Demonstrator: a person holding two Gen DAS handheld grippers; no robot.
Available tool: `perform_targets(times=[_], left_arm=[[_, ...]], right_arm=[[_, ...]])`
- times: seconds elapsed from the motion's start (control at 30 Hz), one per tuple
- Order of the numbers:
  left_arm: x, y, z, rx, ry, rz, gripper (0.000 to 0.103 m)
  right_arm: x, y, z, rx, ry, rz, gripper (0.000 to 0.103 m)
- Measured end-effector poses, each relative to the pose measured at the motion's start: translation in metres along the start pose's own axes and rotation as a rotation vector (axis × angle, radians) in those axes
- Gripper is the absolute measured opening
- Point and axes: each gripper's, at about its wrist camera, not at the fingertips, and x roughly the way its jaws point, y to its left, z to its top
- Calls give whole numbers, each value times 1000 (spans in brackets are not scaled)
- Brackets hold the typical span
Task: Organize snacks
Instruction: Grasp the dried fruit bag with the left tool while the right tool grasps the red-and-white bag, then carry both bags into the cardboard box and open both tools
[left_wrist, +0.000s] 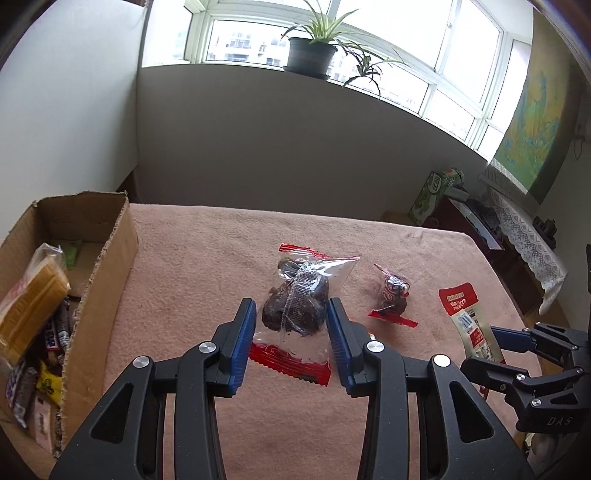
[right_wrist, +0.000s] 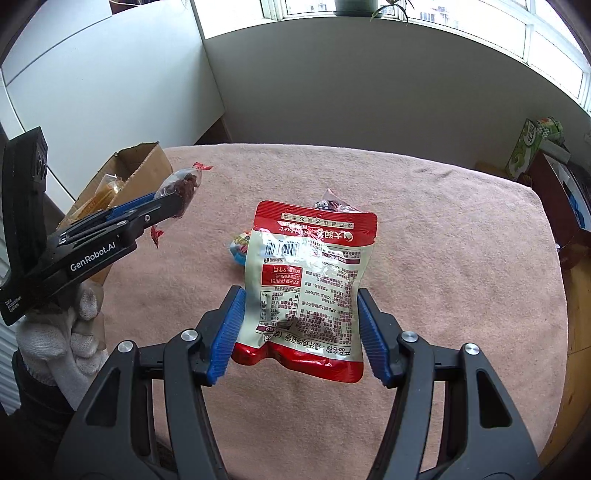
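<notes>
1. I look over a table (left_wrist: 207, 258) covered by a pink cloth, set before a grey wall under a wide window with a potted plant (left_wrist: 310, 51) on the sill.
2. A cardboard box (left_wrist: 110, 266) stands at the table's left edge, already holding several wrapped snacks.
3. My left gripper (left_wrist: 291, 332) is clamped on a clear packet with red ends (left_wrist: 295, 295), dark pieces inside. In the right wrist view the packet hangs clear of the cloth, near the box.
4. My right gripper (right_wrist: 299, 332) is clamped on the lower sides of a red and cream pouch (right_wrist: 310, 273), printed back facing me, lifted off the cloth.
5. A second small clear packet with red ends (left_wrist: 391, 295) lies on the cloth toward the table's middle.
6. A blue wrapped snack (right_wrist: 238, 251) lies on the cloth, partly hidden behind the pouch.
7. A white-gloved hand (right_wrist: 70, 325) holds the left gripper.
</notes>
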Motion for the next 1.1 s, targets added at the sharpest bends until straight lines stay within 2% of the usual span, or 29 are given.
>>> perform_targets(times=[0.57,0.77,0.87,1.1], left_arm=[[-37,30,-7,-8,-64,47,38],[-49,41,-14,-35,-62,10,38],[-63,48,-16,-30,-89,31,38],[-85,91,-20,-95,-138,91,38]], right_arm=[[3,54,15,-68,-12,28,63],[5,70,22,-77,-16,45,63],[5,82,26,-93,-22,53,63],[12,108,39,-115,-38,83,63]])
